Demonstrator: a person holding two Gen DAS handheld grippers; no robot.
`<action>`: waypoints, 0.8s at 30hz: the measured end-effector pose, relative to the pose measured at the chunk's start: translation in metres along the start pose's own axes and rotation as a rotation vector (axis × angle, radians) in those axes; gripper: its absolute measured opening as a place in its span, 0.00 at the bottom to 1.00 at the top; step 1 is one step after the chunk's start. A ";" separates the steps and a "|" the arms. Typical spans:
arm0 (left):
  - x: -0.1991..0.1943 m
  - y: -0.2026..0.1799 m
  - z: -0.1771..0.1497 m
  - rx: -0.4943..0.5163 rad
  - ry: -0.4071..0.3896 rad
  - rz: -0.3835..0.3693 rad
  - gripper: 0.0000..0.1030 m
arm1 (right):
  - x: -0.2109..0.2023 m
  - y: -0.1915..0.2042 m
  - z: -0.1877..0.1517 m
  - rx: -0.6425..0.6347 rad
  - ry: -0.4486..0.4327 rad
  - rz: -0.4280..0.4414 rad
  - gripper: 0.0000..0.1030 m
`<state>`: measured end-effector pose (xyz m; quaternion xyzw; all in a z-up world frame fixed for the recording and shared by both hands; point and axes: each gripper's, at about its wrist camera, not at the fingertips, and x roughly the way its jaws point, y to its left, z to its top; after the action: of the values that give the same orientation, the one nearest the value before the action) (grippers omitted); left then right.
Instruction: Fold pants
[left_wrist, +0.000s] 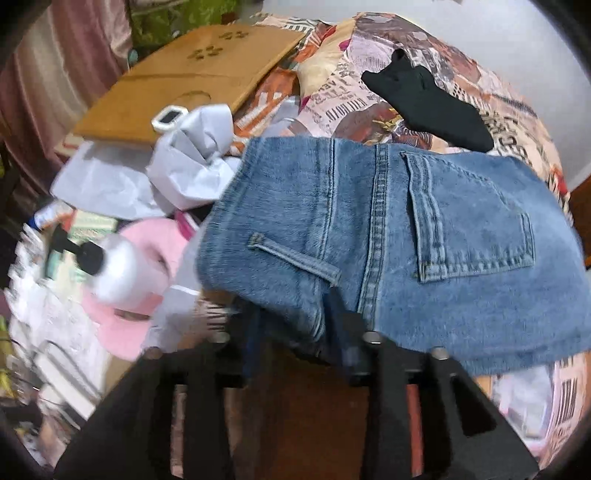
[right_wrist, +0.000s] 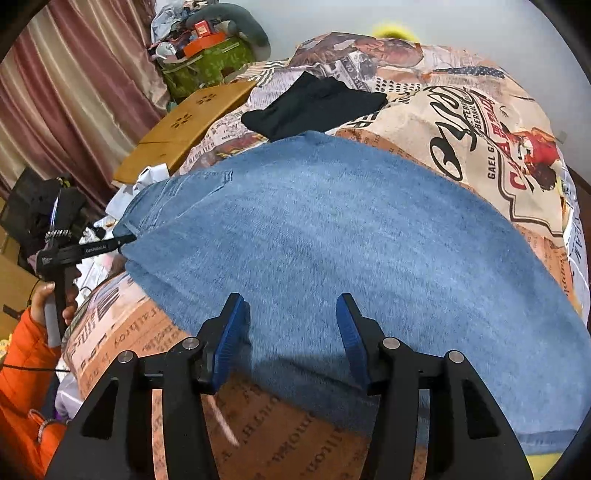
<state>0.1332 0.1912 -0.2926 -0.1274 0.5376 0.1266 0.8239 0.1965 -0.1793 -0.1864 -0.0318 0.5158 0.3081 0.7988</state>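
Blue jeans (left_wrist: 369, 229) lie folded on a bed, back pocket (left_wrist: 472, 221) and belt loop (left_wrist: 295, 258) facing up. In the left wrist view my left gripper (left_wrist: 295, 325) stands at the waistband corner. Its fingers are apart, and the bunched denim edge sits between them without being pinched. The right wrist view shows the jeans (right_wrist: 332, 240) as a broad plain blue panel. My right gripper (right_wrist: 291, 314) hovers open over its near edge, blue pads apart and nothing between them. The left gripper (right_wrist: 125, 239) also shows there at the jeans' left edge, held by a hand (right_wrist: 48, 295) in an orange sleeve.
The bed has a newspaper-print cover (right_wrist: 480, 147). A folded black garment (right_wrist: 314, 103) lies beyond the jeans. A flat cardboard box (left_wrist: 184, 85), crumpled white paper (left_wrist: 195, 158), a pink item (left_wrist: 147, 240) and a white pump bottle (left_wrist: 122, 266) crowd the left side. A curtain (right_wrist: 74, 92) hangs at the left.
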 end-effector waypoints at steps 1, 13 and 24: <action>-0.008 -0.002 -0.001 0.027 -0.010 0.026 0.52 | -0.003 -0.003 -0.002 0.018 -0.006 0.008 0.48; -0.068 -0.055 0.044 0.115 -0.162 0.005 0.92 | -0.085 -0.115 -0.054 0.398 -0.185 -0.183 0.55; -0.033 -0.199 0.074 0.333 -0.095 -0.132 0.92 | -0.152 -0.205 -0.146 0.735 -0.267 -0.390 0.55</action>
<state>0.2525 0.0285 -0.2189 -0.0180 0.5021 -0.0128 0.8645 0.1450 -0.4685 -0.1811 0.1978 0.4679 -0.0511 0.8598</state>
